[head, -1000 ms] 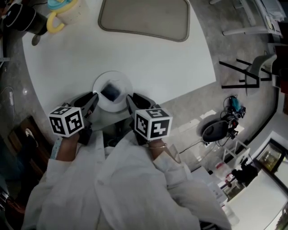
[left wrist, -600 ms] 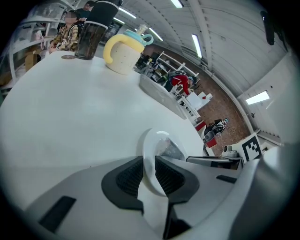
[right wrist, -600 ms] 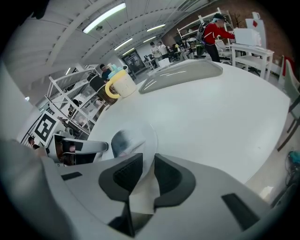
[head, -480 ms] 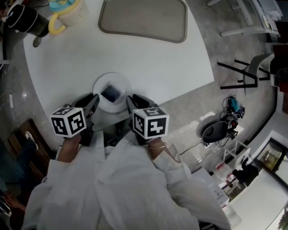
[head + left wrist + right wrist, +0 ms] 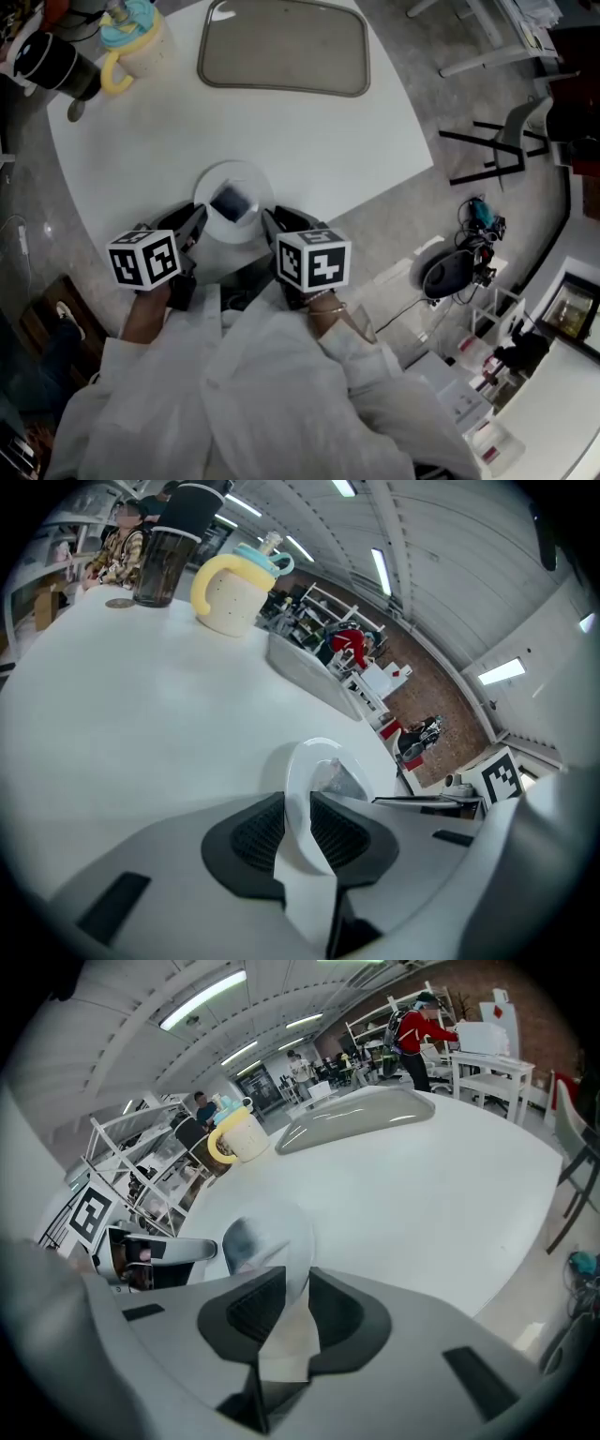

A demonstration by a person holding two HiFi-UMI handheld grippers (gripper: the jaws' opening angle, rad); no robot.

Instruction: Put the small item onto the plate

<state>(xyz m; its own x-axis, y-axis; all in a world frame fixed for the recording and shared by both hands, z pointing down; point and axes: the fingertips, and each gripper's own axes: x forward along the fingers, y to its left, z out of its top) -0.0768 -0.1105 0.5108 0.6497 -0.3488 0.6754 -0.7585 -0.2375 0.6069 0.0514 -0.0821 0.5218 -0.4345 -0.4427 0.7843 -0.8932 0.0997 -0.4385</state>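
left claw [image 5: 195,221], right claw [image 5: 271,221] both clamp plate [image 5: 249,175] rim; small item [image 5: 230,201] on plate.

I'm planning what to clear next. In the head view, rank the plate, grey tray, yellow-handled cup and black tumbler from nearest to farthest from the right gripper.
1. The plate, clamped in the right gripper itself, at the table's near edge.
2. The grey tray, far side, roughly straight ahead.
3. The yellow-handled cup, far left.
4. The black tumbler, far-left edge, beyond the cup.
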